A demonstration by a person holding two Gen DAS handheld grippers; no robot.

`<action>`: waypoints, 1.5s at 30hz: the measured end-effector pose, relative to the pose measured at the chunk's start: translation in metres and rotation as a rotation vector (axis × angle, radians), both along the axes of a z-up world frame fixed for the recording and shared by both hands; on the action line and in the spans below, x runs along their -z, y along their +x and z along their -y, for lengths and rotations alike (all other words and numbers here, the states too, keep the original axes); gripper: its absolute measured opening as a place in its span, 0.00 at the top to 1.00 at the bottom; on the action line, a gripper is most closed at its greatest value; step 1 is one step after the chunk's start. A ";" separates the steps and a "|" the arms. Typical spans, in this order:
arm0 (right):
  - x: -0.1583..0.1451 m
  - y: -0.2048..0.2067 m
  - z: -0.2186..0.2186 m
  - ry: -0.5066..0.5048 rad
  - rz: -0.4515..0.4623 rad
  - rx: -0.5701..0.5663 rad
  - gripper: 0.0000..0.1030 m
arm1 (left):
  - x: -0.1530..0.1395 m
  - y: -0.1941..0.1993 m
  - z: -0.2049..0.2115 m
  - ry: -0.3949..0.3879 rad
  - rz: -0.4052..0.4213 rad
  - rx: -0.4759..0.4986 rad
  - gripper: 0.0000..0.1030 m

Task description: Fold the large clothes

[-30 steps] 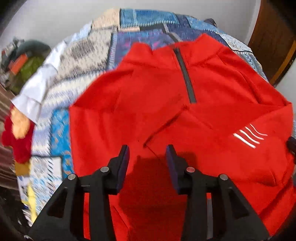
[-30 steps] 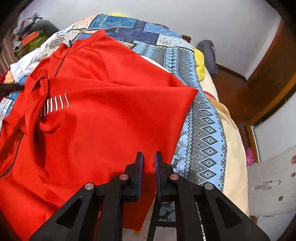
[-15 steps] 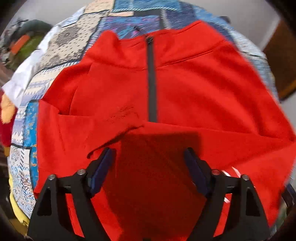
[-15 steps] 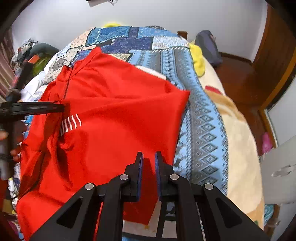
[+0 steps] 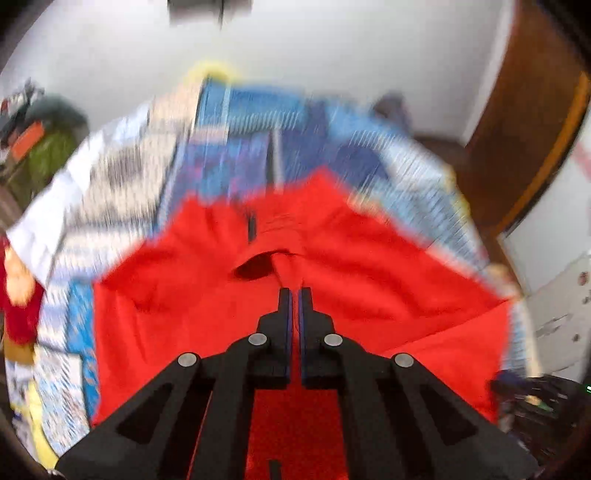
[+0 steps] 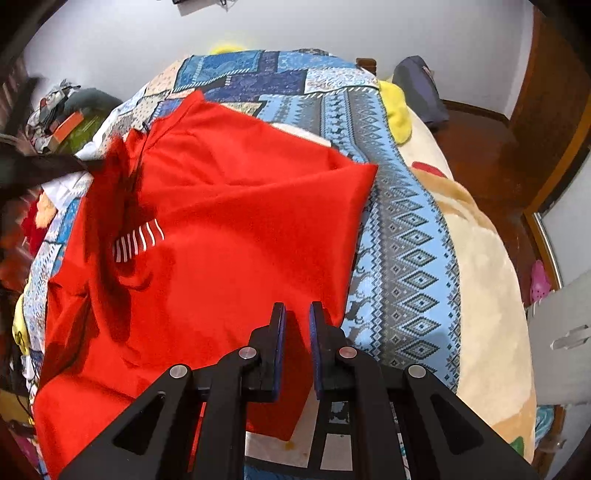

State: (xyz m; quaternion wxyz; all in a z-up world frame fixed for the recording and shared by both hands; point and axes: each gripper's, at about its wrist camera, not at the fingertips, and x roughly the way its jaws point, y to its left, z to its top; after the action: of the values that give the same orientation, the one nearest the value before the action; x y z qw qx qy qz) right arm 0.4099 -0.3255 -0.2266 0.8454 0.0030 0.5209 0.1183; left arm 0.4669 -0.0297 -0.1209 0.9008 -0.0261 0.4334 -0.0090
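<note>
My right gripper (image 6: pixel 297 314) sits at the near edge of the bed, jaws almost together, pinching the near hem of the red zip-neck top (image 6: pixel 229 229). My left gripper (image 5: pixel 295 295) has its jaws pressed together on a raised fold of the same top (image 5: pixel 369 280); this view is motion-blurred, so I can't tell the exact spot of fabric. In the right wrist view my left gripper (image 6: pixel 48 170) shows as a dark blur at the left edge of the bed, with red cloth lifted up to it. The top lies across the near half of the patchwork bedspread (image 6: pixel 399 229), bunched on the left, flatter toward its right corner. White stripe marks (image 6: pixel 138 242) show on its left part, the dark neck zip (image 5: pixel 252 227) farther up. Past the top, bare bedspread runs to the far edge of the bed. A cream blanket (image 6: pixel 487 295) covers the right edge, a yellow cloth (image 6: pixel 399 110) lies near the far right corner, and a white wall (image 6: pixel 295 26) stands behind.
</note>
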 end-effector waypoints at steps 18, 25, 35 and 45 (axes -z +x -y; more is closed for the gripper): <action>0.021 -0.001 -0.044 -0.375 0.080 -0.073 0.93 | 0.166 -0.084 -0.150 -0.048 -0.444 -0.060 0.97; 0.021 0.008 -0.031 -0.306 0.056 -0.009 0.93 | 0.146 -0.094 -0.184 -0.152 -0.327 -0.099 0.39; 0.018 0.012 -0.011 -0.133 0.015 0.016 0.93 | 0.173 -0.015 -0.156 -0.140 -0.369 -0.076 0.35; -0.023 0.004 0.009 -0.030 0.098 0.025 0.93 | 0.119 -0.003 -0.115 0.120 -0.162 -0.094 0.98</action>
State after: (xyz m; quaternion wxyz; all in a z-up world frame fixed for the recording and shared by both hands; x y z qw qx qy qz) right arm 0.4136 -0.3347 -0.2039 0.8713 -0.0089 0.4804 0.0999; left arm 0.4639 0.0850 -0.2397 0.8622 0.0071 0.5029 0.0614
